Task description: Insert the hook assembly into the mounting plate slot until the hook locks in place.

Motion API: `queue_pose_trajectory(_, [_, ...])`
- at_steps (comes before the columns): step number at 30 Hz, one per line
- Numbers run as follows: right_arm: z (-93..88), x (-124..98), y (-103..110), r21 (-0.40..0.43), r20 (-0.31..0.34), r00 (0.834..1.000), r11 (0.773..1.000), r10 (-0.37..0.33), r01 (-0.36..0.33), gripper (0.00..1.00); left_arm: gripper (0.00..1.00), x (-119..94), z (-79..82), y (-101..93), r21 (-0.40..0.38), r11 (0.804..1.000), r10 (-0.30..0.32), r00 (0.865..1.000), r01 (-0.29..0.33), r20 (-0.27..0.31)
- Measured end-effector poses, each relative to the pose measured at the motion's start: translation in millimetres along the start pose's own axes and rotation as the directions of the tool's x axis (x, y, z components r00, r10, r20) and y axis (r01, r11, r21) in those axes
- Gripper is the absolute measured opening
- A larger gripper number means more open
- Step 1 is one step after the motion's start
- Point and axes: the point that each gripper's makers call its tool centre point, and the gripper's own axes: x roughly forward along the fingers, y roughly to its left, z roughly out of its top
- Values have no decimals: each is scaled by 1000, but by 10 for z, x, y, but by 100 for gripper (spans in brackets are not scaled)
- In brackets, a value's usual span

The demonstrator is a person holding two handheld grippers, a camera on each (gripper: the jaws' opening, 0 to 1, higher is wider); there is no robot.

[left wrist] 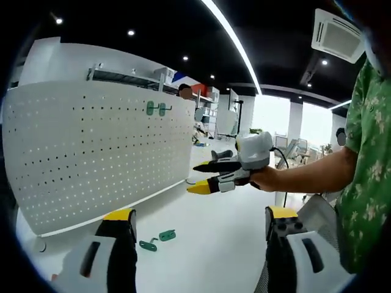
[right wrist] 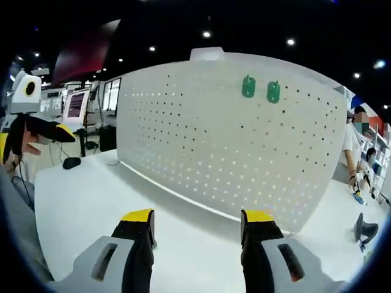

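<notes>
A white pegboard (left wrist: 91,152) stands upright on the table, and two green hooks (left wrist: 156,109) hang side by side near its top. Two more green hook pieces (left wrist: 157,240) lie loose on the tabletop in front of the board, between my left gripper's jaws. My left gripper (left wrist: 201,215) is open and holds nothing. My right gripper (left wrist: 198,177), held in a hand, hovers to the right of the board, off the table. In the right gripper view it (right wrist: 197,217) is open and empty, facing the pegboard (right wrist: 232,146) and its hung hooks (right wrist: 261,89). The left gripper (right wrist: 30,141) shows at the far left.
The white table (right wrist: 91,201) runs along the board's foot. A mouse (right wrist: 71,162) and monitors (right wrist: 76,105) sit at the back left. A black object (right wrist: 365,231) rests near the board's right end. A person in a green patterned shirt (left wrist: 366,152) stands at right.
</notes>
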Motion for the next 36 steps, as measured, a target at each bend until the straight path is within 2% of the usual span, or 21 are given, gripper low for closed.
queue_pose_trajectory(6, [-209,94,149,3,-61,996,998,62,-62,54,89,1,-9,-22,0,1000,-2,1000,2,-4])
queue_pose_trajectory(23, [-470,336,262,56,-135,981,989,141,-135,49,88,49,-64,11,-10,1000,0,1000,0,-21])
queue_pose_trajectory(33, [-612,399,345,97,-179,963,978,200,-185,47,88,66,-94,53,-19,1000,4,1000,-5,-30])
queue_pose_trajectory(36, [-671,413,388,124,-196,954,970,228,-207,45,88,77,-103,52,-21,1000,3,999,-3,-34])
